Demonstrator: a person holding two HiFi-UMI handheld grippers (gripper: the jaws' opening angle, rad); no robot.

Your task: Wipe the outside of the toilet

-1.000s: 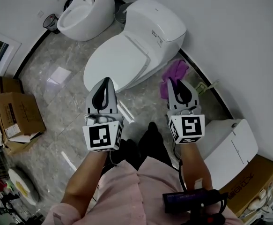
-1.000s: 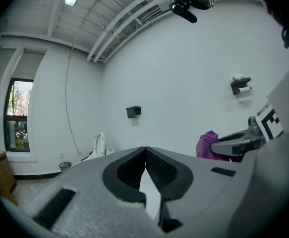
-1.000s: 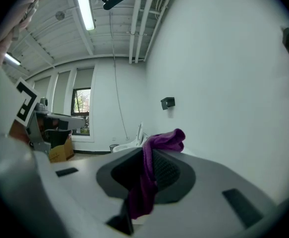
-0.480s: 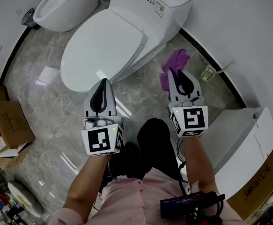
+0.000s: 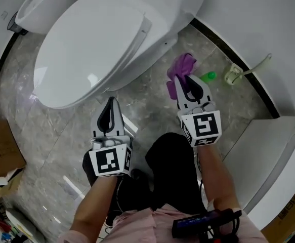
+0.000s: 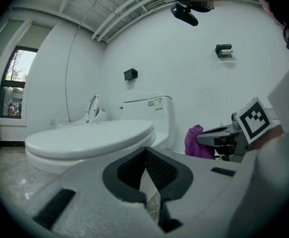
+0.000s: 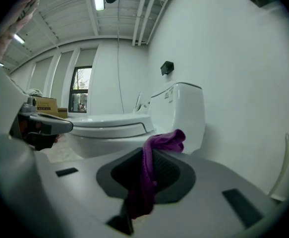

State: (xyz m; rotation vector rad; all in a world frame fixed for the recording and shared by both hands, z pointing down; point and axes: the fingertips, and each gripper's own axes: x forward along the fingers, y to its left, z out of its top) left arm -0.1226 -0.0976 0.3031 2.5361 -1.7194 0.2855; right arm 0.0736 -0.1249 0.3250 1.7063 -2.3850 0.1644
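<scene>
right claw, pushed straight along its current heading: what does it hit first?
Likely the toilet's side, near where the bowl meets the tank. The right claw, shut on the purple cloth, aims at it with only bare floor between, so the cloth would touch first. Depth is unclear.

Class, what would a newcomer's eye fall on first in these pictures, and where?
The big white toilet, lid shut, fills the upper left of the head view. Next comes the purple cloth clamped in the right gripper, near the toilet's base; the left gripper is shut on nothing.
</scene>
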